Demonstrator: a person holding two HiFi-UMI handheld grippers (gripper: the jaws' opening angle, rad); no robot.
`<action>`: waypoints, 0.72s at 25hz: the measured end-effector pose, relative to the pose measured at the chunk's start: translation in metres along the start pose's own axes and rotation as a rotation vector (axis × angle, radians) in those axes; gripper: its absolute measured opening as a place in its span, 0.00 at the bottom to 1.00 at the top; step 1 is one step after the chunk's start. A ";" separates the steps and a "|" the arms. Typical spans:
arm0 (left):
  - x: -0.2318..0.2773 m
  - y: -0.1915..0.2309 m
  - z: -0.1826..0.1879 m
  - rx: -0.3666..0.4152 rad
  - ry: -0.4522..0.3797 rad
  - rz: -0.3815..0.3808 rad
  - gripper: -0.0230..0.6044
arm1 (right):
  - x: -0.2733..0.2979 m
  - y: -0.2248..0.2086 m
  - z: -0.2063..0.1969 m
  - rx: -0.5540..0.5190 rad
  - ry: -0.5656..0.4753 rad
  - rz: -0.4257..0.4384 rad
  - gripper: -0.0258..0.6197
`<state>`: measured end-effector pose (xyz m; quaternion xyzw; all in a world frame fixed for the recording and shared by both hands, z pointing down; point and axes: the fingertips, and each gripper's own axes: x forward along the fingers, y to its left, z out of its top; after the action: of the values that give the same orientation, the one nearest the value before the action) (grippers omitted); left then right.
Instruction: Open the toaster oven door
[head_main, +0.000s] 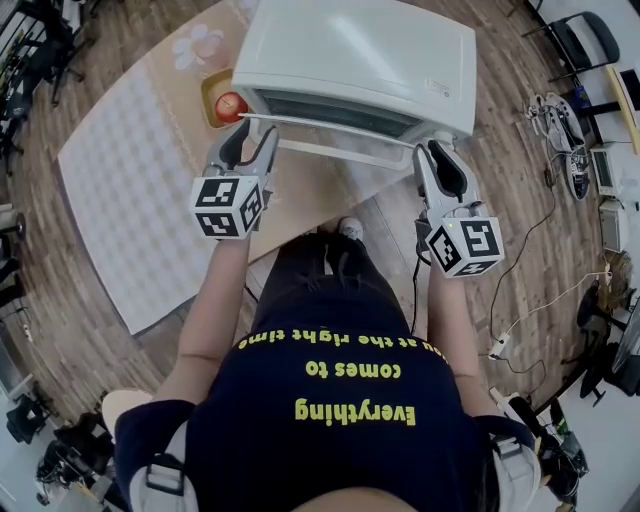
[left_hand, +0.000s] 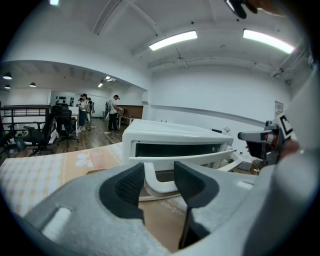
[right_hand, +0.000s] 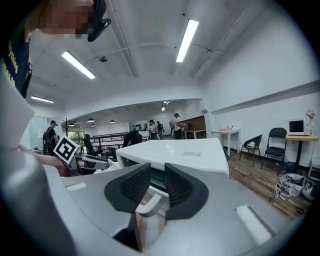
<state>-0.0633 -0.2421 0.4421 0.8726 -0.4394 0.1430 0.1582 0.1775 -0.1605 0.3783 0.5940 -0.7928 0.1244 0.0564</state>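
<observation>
Both the left hand-held gripper (head_main: 252, 135) and right hand-held gripper (head_main: 435, 152), half-closed, clamp the door handle (left_hand: 191, 157).

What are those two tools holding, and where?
The left tool grips the door handle at its left end. Its right end sits between the right tool's jaws; whether they press on it cannot be told.

Place: was an open-plan office | Floor: wood floor (head_main: 505, 190), cables (head_main: 548, 303) trailed across it | Ceiling: strip lights (left_hand: 172, 40) ran overhead | Furniture: office chairs (left_hand: 44, 134), folding chairs (right_hand: 276, 146) | Background: people (left_hand: 114, 111) stood about
</observation>
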 end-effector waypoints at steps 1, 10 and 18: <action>-0.002 0.000 -0.003 -0.005 0.008 0.001 0.34 | 0.001 0.001 0.002 -0.007 -0.003 0.009 0.20; -0.024 0.002 -0.042 -0.068 0.087 0.022 0.22 | 0.010 0.019 0.012 -0.028 -0.017 0.106 0.19; -0.038 0.001 -0.073 -0.031 0.144 0.038 0.19 | 0.023 0.036 0.009 -0.046 -0.004 0.177 0.19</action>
<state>-0.0941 -0.1859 0.4940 0.8491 -0.4453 0.2018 0.2002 0.1369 -0.1750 0.3709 0.5202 -0.8451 0.1094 0.0574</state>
